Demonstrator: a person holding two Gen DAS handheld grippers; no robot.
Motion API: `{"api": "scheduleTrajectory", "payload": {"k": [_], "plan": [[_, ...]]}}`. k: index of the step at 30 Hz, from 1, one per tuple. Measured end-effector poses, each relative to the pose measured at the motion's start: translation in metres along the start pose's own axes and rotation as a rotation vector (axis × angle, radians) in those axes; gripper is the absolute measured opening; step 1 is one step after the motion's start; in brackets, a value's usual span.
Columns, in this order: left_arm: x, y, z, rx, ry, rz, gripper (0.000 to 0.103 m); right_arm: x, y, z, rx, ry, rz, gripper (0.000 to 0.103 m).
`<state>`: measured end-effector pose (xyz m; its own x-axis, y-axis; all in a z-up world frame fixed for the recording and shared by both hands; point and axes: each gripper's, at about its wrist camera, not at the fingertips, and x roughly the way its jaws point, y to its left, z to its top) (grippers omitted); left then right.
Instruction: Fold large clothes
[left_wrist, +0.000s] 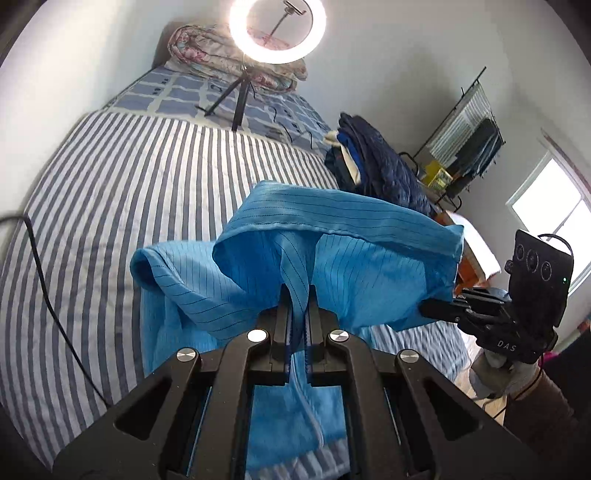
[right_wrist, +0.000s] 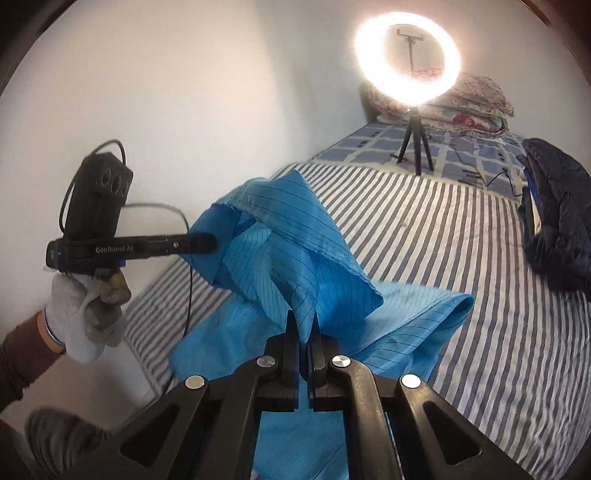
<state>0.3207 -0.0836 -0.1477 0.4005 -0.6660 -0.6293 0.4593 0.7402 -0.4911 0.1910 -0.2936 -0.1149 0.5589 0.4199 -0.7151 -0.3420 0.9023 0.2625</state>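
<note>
**Garment lifted at both ends, mid-fold**

Bed, striped cover, lies ahead of and below both grippers. Ring light on tripod at its far end; dark jacket heaped to the right.

Blue garment is partly raised: upper edge hangs between the two grippers, the rest trails on the bed beneath them.

Left gripper: jaws closed tight on a fold of the garment, cloth bunched between the pads. Right gripper: likewise clamped on cloth at the garment's other end. Gloved left hand carries the left gripper.

Step, as I judge it: carrying one edge across to make a fold. Next move calls for keeping the edge taut and level, laying it square onto the lower part, then letting go.
</note>
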Motion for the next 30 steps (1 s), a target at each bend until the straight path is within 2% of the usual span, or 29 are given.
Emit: {"api": "scheduleTrajectory", "payload": {"k": [5,10,18,21,25,27,29,30], "plan": [[-0.003,0.007,-0.062,-0.011,0.062,0.014,0.002,0.002,0.021,-0.058,0.01,0.069,0.018,0.0],[0.003,0.029,-0.104,-0.052,0.108,0.038,0.002,0.011,0.031,-0.101,0.043,0.119,0.041,0.0],[0.004,0.047,-0.148,-0.065,0.15,0.043,0.003,0.029,0.039,-0.132,0.02,0.186,0.051,0.0],[-0.009,0.052,-0.159,-0.054,0.156,0.056,0.019,0.028,0.041,-0.138,-0.005,0.211,0.05,0.007],[-0.043,0.063,-0.17,-0.041,0.131,0.054,0.02,0.009,0.039,-0.149,-0.023,0.214,0.045,0.025],[-0.063,0.072,-0.171,-0.058,0.099,0.051,0.02,-0.006,0.035,-0.155,-0.024,0.201,0.057,0.027],[-0.078,0.084,-0.164,-0.109,0.061,0.053,0.026,-0.024,0.029,-0.159,-0.014,0.174,0.072,0.031],[-0.083,0.093,-0.159,-0.142,0.043,0.048,0.035,-0.03,0.026,-0.161,0.002,0.161,0.081,0.037]]}}
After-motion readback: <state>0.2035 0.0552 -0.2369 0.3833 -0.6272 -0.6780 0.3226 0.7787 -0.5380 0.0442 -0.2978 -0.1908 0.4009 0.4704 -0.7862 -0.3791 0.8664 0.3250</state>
